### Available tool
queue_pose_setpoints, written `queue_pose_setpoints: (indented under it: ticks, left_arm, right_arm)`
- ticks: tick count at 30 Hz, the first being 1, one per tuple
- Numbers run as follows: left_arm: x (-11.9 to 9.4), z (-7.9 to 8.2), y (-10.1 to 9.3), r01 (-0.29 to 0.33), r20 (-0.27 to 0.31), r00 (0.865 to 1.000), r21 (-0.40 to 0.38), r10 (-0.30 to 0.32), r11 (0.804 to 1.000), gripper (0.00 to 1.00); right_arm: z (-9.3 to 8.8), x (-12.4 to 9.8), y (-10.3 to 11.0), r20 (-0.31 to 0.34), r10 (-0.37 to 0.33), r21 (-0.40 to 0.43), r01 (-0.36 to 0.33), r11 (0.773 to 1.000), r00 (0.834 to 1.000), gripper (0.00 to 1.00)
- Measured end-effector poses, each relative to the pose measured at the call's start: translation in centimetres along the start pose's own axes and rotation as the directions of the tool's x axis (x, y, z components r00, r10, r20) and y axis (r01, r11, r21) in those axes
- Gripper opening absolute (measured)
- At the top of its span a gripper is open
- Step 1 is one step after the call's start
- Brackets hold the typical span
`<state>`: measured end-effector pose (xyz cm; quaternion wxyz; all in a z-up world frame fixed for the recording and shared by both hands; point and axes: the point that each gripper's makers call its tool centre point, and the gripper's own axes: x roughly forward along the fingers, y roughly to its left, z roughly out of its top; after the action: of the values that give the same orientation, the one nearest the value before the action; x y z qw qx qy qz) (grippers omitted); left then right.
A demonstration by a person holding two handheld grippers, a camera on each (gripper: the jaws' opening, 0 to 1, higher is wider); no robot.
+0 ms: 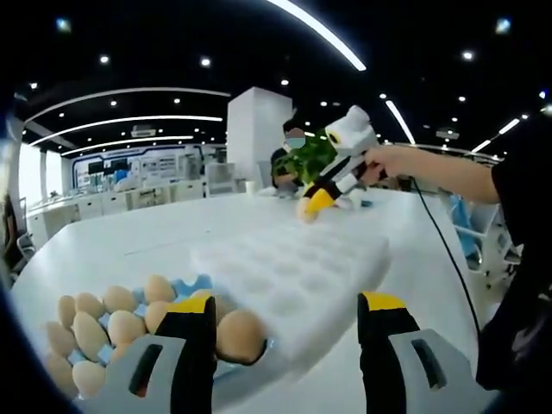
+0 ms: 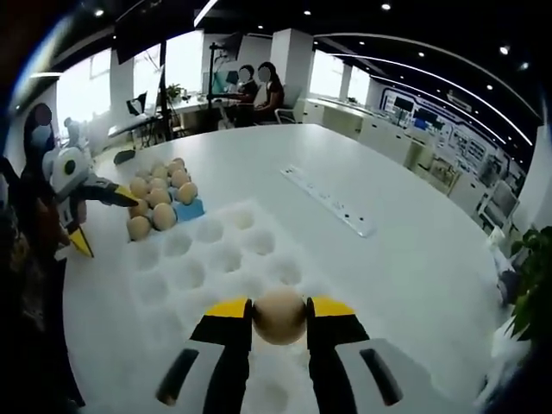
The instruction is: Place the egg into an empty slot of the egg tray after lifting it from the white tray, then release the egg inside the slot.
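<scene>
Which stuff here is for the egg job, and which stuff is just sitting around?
For the job:
the egg pinched in the right claw
the white foam egg tray
the pile of eggs
the left claw, open

Just sitting around:
the green plant
the long white strip on the table

A large white counter (image 2: 405,250) with a rounded edge carries everything. Directly on it lies a white foam egg tray (image 2: 203,259) of round slots, set well in from the counter's edges. Touching one end of that tray sits a blue tray (image 1: 185,285) heaped with brown eggs (image 1: 112,323). Further toward the counter's middle, apart from both trays, a long flat white strip (image 2: 328,200) lies on the surface
</scene>
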<state>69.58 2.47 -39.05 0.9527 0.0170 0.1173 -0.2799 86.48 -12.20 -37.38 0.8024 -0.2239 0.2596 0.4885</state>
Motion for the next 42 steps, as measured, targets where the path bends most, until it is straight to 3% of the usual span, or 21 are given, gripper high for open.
queue_pose_setpoints:
  ticks: [28,42]
  left_arm:
    - [-1.3,-0.9,0.3,-0.028,0.006,1.0,-0.021,0.028,0.999,0.68]
    - [-1.9,-1.2,0.8,-0.035,0.006,0.999,-0.03,0.036,0.999,0.68]
  right_arm:
    - [3.2,2.8,5.3,0.01,0.085,-0.074,-0.084,0.994,0.996,0.26]
    - [4.6,4.2,5.7,0.0,0.121,-0.103,-0.121,0.987,0.993,0.26]
